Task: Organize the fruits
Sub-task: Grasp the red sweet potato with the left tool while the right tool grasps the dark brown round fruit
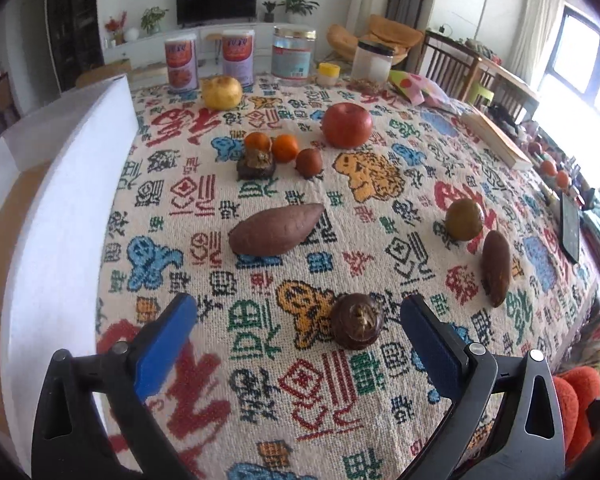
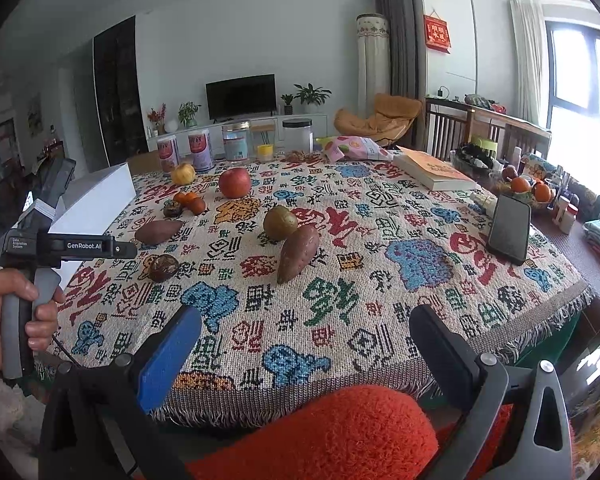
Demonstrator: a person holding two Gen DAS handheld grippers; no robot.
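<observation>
Fruit lies scattered on the patterned tablecloth (image 1: pixel 260 360). My left gripper (image 1: pixel 300 312) is open, hovering low over the cloth; a dark mangosteen (image 1: pixel 357 326) sits between its blue pads, nearer the right one, untouched. Beyond lie a sweet potato (image 1: pixel 274 230), a second mangosteen (image 1: pixel 256 165), small oranges (image 1: pixel 285 147), a red apple (image 1: pixel 347 125), a yellow pear (image 1: pixel 221 93), a green-brown fruit (image 1: pixel 465 219) and another sweet potato (image 1: pixel 496 267). My right gripper (image 2: pixel 306 320) is open at the near table edge, empty; the sweet potato (image 2: pixel 299 253) lies ahead of it.
A white box (image 1: pixel 60 208) stands along the table's left side. Jars and cans (image 1: pixel 236 60) line the far edge. A book (image 2: pixel 434 170), a phone (image 2: pixel 509 228) and a snack bag (image 2: pixel 356 148) lie at right. An orange fuzzy cushion (image 2: pixel 332 436) sits below the right gripper.
</observation>
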